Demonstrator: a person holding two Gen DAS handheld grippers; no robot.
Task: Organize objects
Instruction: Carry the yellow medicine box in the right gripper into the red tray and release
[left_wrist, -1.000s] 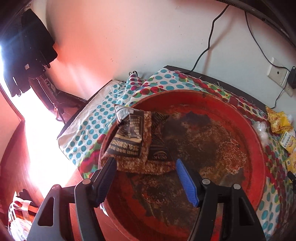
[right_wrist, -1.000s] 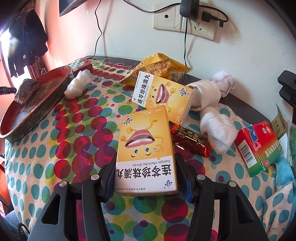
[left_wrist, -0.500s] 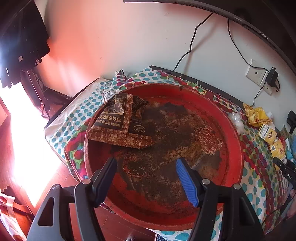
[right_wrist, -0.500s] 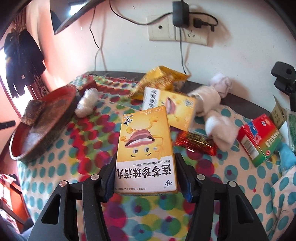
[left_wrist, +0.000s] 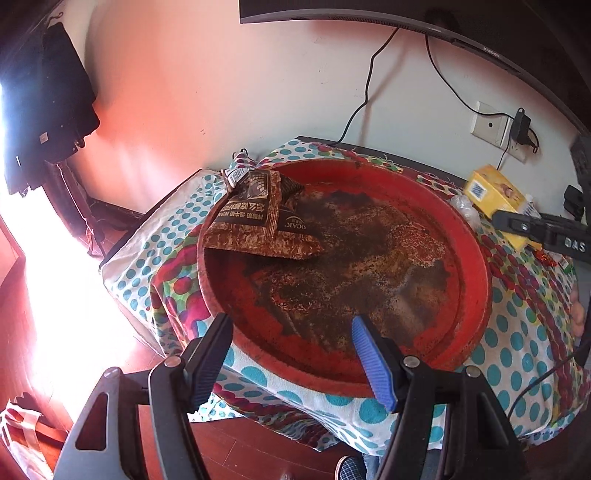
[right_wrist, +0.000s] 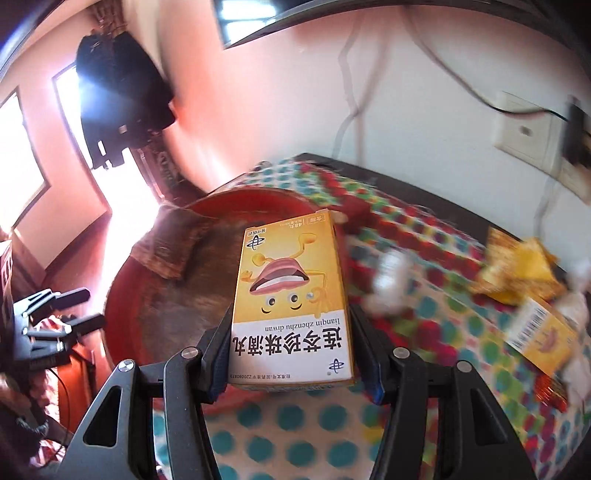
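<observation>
A round red tray (left_wrist: 476, 266) lies on the dotted cloth; brown snack packets (left_wrist: 255, 218) lie at its far left. My left gripper (left_wrist: 291, 354) is open and empty above the tray's near rim. My right gripper (right_wrist: 295, 354) is shut on a yellow medicine box (right_wrist: 291, 295), held in the air over the tray's right side (right_wrist: 125, 332). The box (left_wrist: 491, 192) and the right gripper also show in the left wrist view, beyond the tray's far right rim. The left gripper (right_wrist: 55, 314) shows at the left edge of the right wrist view.
The polka-dot cloth (left_wrist: 524, 332) covers the table. A second yellow box (right_wrist: 543, 339), a yellow packet (right_wrist: 517, 273) and a white wad (right_wrist: 388, 280) lie on the right. Wall socket (left_wrist: 491, 125) and cables hang behind. A dark garment (left_wrist: 55, 110) hangs left.
My right gripper has lifted the yellow box and swung it left, over the red tray. My left gripper has drawn back from the tray towards its near rim.
</observation>
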